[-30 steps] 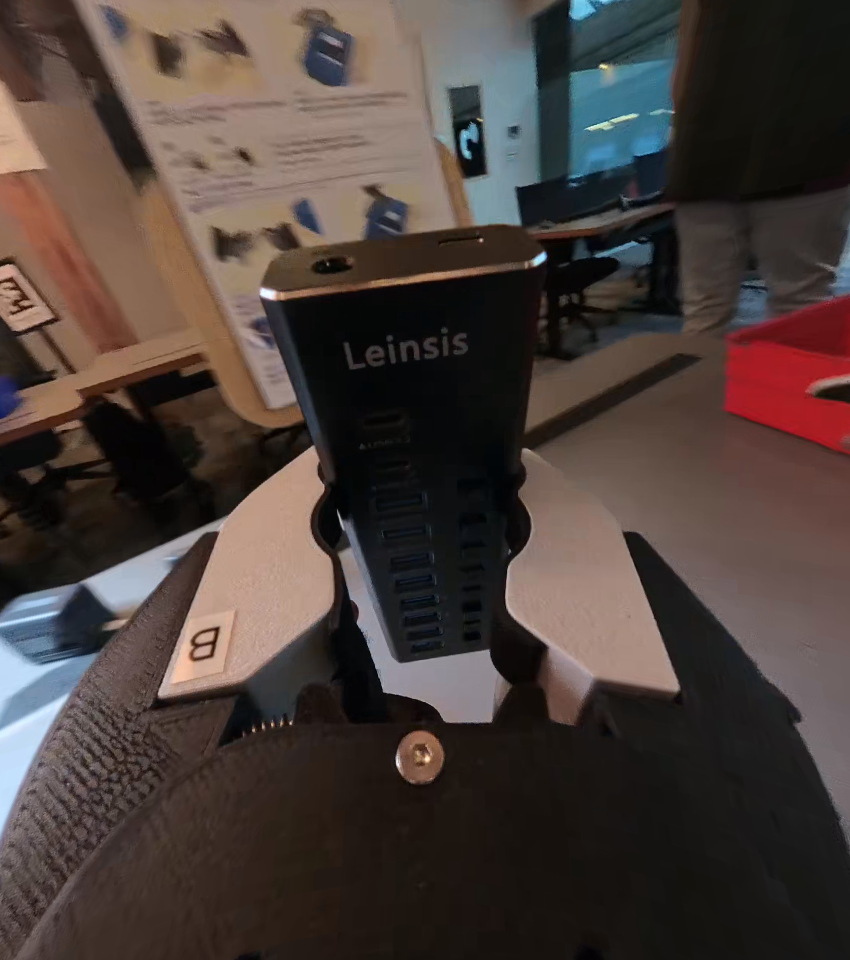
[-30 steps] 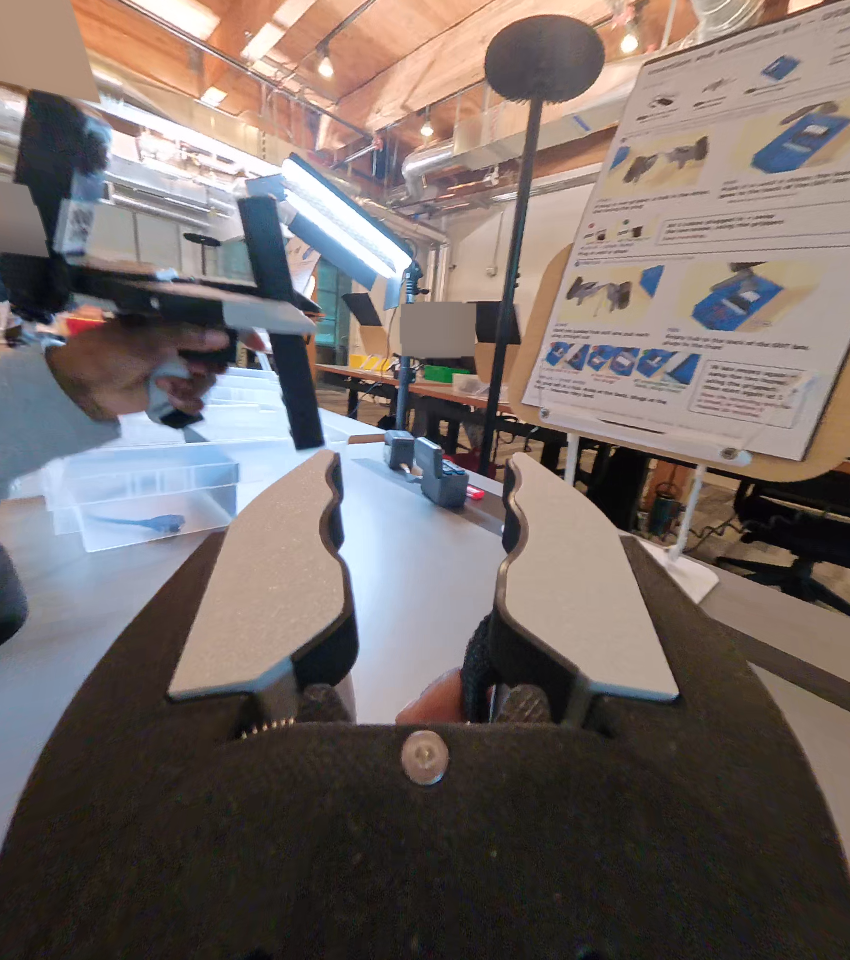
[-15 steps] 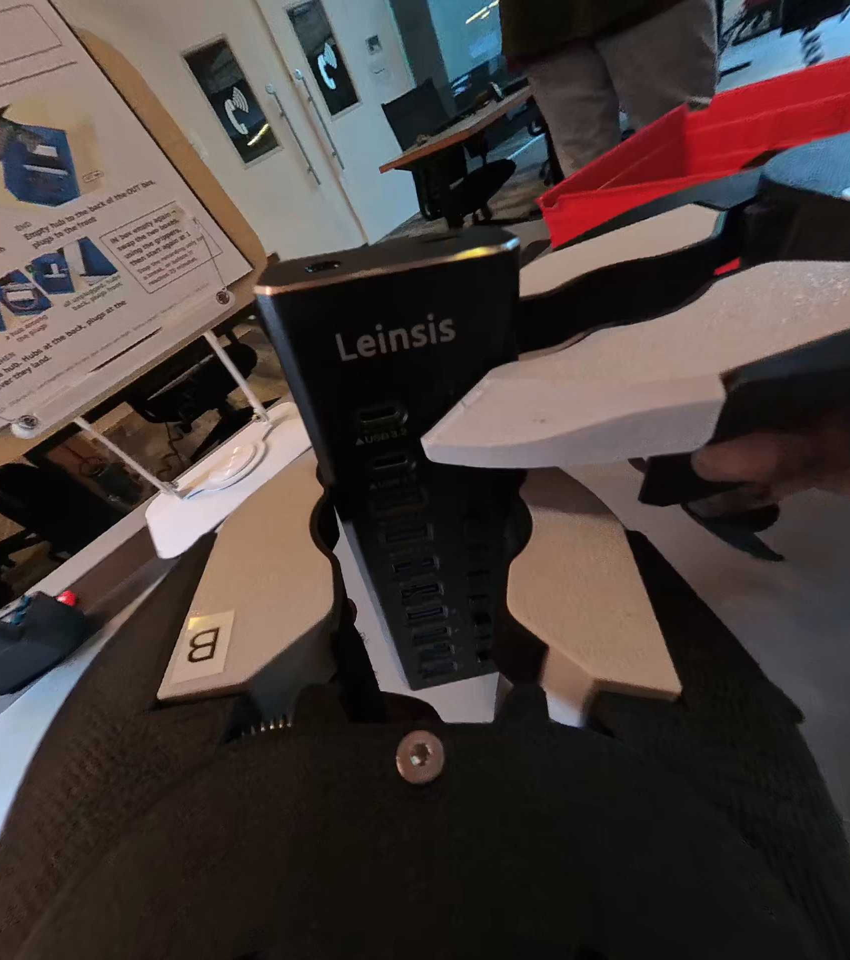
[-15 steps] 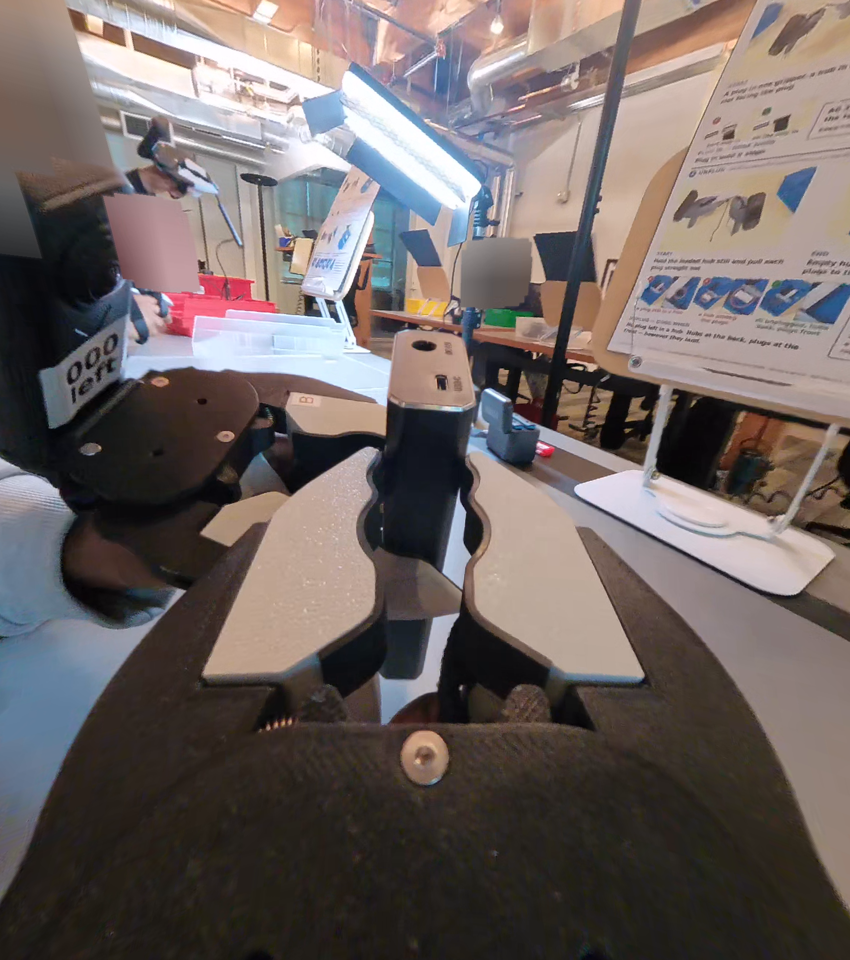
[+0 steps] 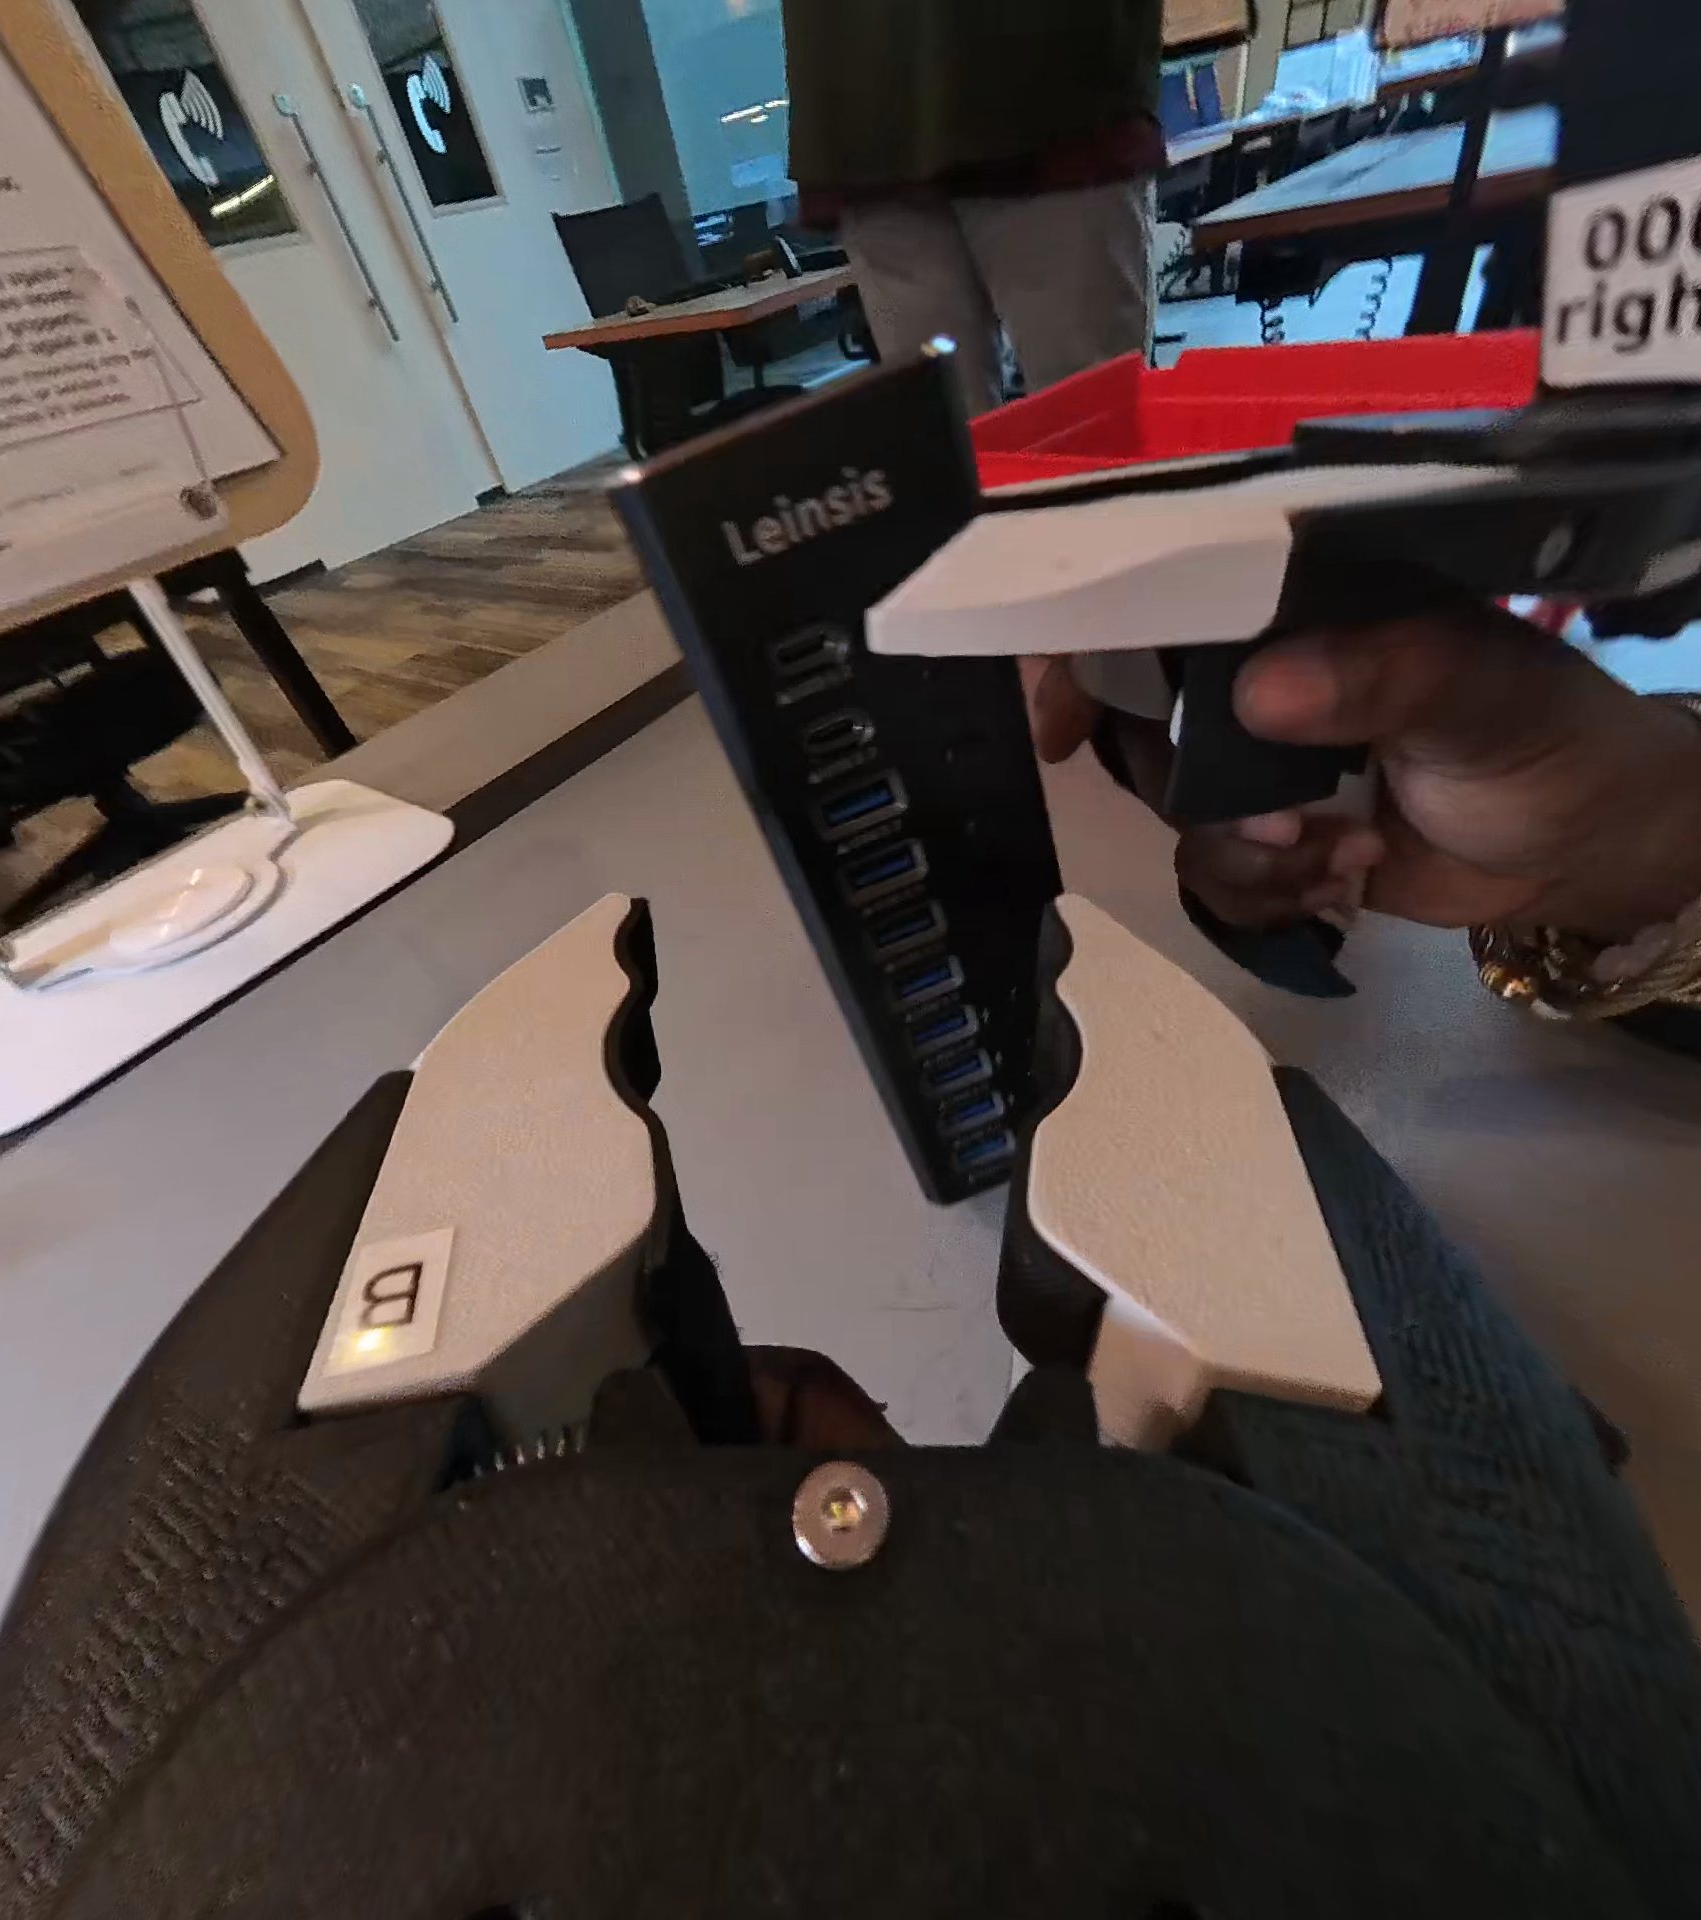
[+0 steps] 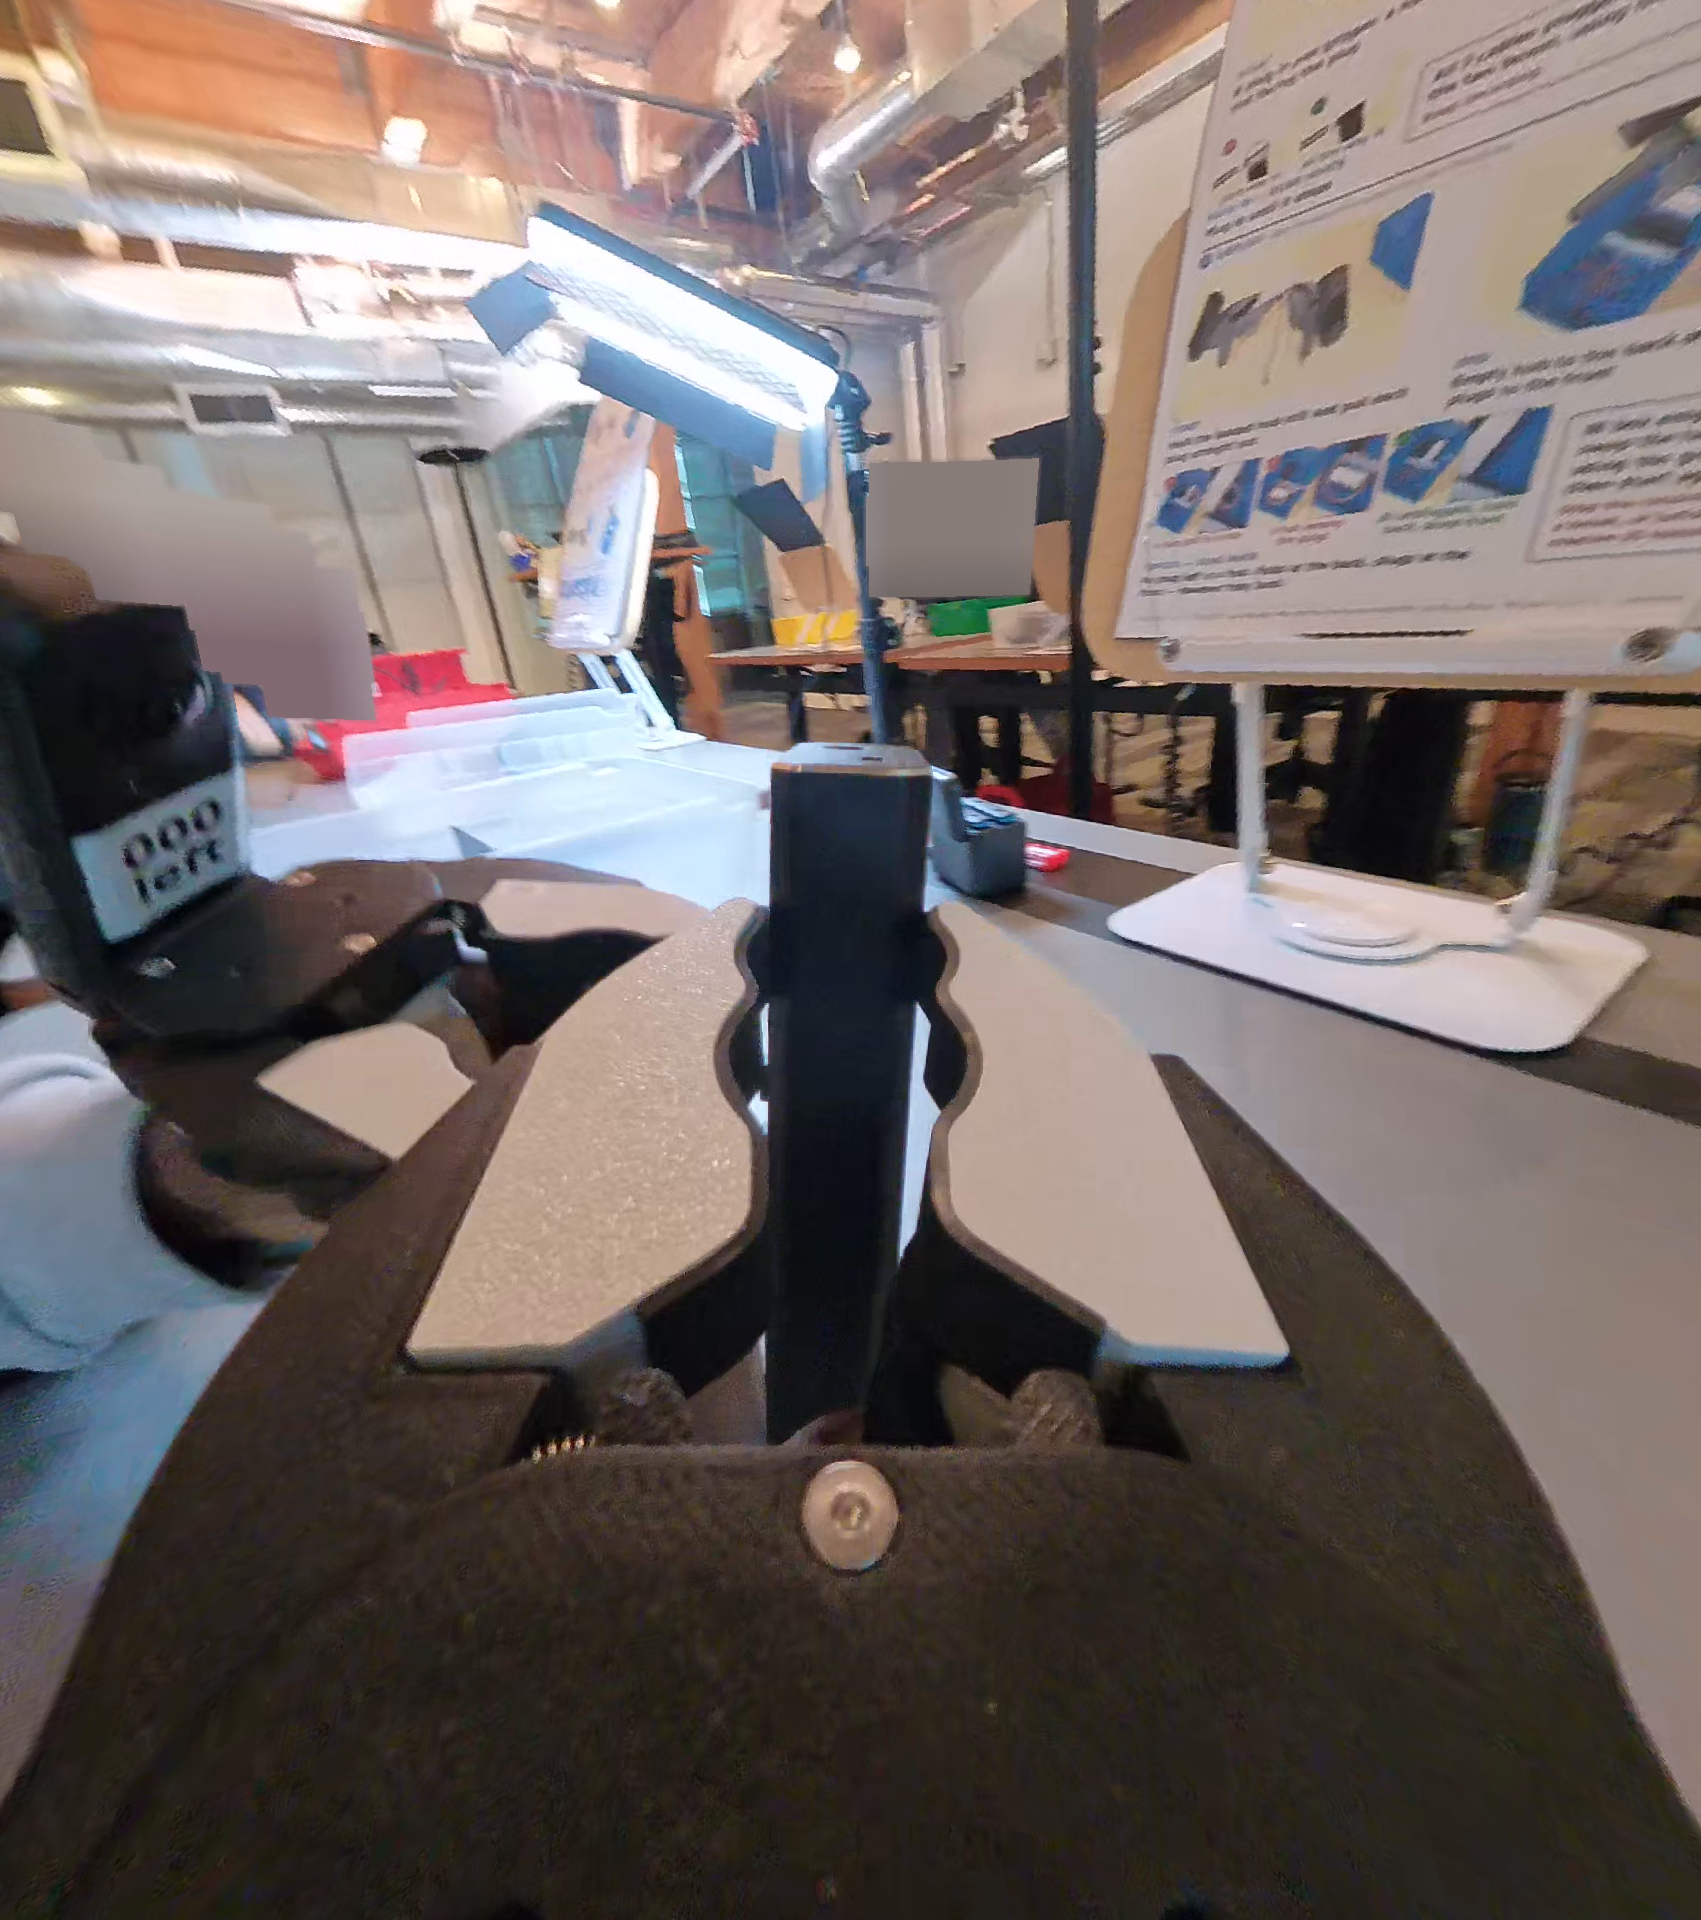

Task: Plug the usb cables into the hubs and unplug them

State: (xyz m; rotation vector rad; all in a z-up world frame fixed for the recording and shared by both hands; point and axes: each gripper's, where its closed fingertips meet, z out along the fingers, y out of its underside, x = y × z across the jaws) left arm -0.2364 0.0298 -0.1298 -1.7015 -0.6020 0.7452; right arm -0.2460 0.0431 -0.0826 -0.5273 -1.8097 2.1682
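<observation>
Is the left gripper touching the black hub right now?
Cannot tell. In the left wrist view the left gripper stands open; one finger clears the hub, the other sits at its edge.

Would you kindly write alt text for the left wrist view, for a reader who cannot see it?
A black USB hub stands tilted above a grey table, gripped near its top by the right gripper. The left gripper is open in the foreground, its fingers either side of the hub's lower end. A red bin sits behind.
</observation>
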